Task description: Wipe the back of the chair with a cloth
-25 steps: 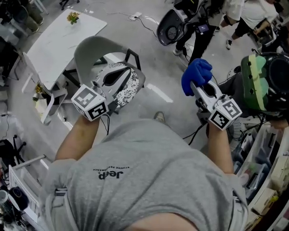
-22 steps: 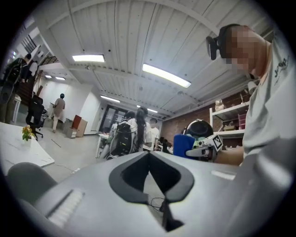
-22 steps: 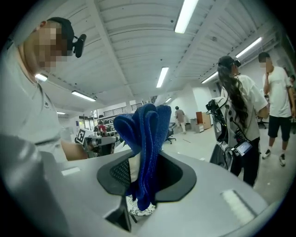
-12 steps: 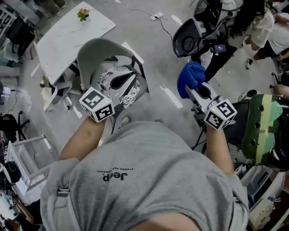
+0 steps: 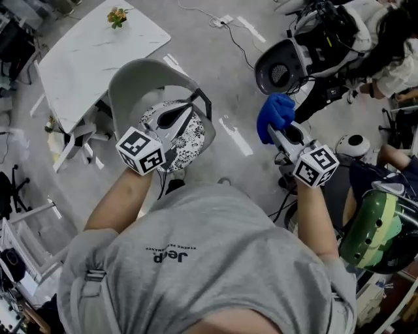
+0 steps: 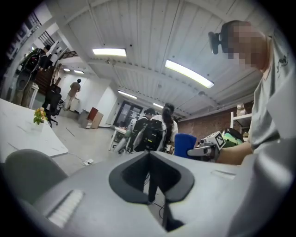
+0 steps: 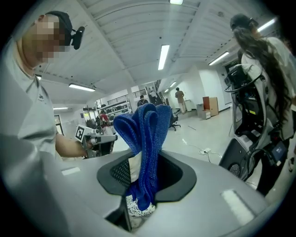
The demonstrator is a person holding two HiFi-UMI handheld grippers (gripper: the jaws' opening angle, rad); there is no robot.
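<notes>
Right gripper [image 5: 282, 130] still clamps the blue cloth [image 5: 274, 112], well apart from the chair [image 5: 134, 81]; left gripper [image 5: 192, 104], jaws together and empty, stays over the chair's seat.

One chair [image 5: 134, 81], one cloth [image 5: 275, 115], one table [image 5: 85, 55]

A flower bunch [image 5: 117, 15] is set on the white counter [image 5: 91, 59]; a power strip [image 5: 225, 20] is seen well right of it.

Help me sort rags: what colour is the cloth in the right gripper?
Blue; the cloth shows best in the right gripper view.
</notes>
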